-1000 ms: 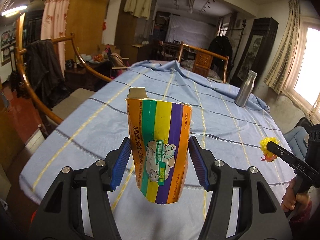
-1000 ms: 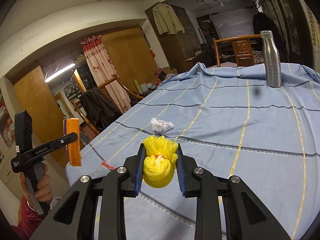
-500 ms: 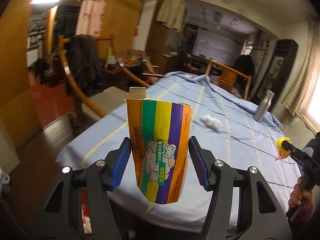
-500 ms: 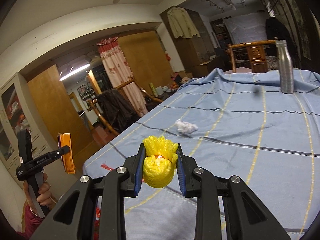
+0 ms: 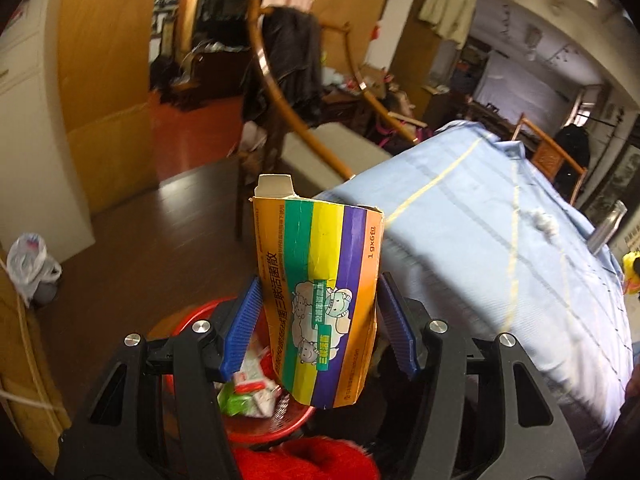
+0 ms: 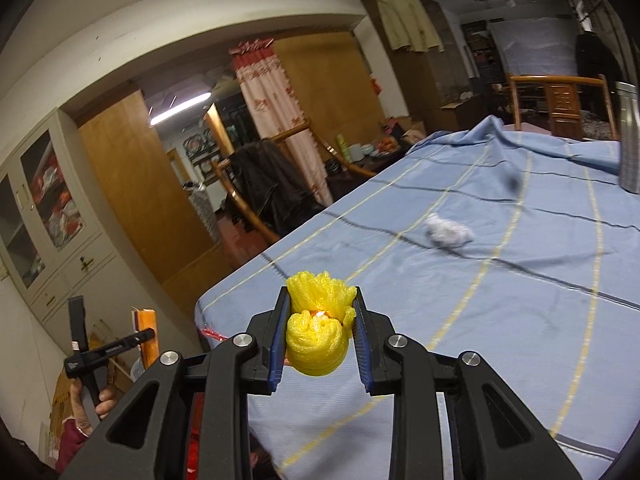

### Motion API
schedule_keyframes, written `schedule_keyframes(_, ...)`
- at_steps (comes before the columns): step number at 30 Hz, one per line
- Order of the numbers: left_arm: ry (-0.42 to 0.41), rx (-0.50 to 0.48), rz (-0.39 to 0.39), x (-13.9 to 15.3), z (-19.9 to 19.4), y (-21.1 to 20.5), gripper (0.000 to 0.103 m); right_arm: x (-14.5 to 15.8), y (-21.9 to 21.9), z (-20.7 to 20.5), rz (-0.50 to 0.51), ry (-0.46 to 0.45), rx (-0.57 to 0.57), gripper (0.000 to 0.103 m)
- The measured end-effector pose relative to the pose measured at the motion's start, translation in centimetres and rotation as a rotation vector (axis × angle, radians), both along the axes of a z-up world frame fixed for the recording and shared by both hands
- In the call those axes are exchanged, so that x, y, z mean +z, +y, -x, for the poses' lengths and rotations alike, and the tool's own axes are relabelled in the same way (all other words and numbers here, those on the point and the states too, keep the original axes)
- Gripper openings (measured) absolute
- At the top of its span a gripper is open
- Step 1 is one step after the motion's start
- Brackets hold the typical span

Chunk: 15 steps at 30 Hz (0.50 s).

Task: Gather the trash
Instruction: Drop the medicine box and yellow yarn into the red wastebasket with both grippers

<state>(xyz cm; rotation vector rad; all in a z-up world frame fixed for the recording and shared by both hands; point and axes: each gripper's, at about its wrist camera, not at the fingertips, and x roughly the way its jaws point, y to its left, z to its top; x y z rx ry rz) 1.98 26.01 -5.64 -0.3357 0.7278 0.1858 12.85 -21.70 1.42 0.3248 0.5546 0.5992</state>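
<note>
The left gripper [image 5: 320, 324] is clamped on a striped medicine carton [image 5: 318, 300], held above the red trash bin [image 5: 256, 412] on the floor at the near left of the counter [image 5: 500, 240] — the bin already holds wrappers. The right gripper [image 6: 320, 336] has its fingers pressed on a yellow foam net [image 6: 318, 328] over the counter's near edge. By my reading, 2 pieces are picked up but not dropped; 1 crumpled white tissue [image 6: 448, 232] lies farther along the blue cloth, uncollected.
</note>
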Motion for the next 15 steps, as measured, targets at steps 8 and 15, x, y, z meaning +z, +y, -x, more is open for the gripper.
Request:
schedule_keyframes(8, 0.031, 0.061, 0.052, -2.8, 0.1, 3.5, 0.084, 0.4, 6.1, -0.7, 0.045, 0.022, 0.096, 0.029)
schedule_keyframes(15, 0.049, 0.188, -0.030, -2.9, 1.5, 6.3, 0.092, 0.6, 12.3, -0.7, 0.083, 0.032, 0.222, 0.029)
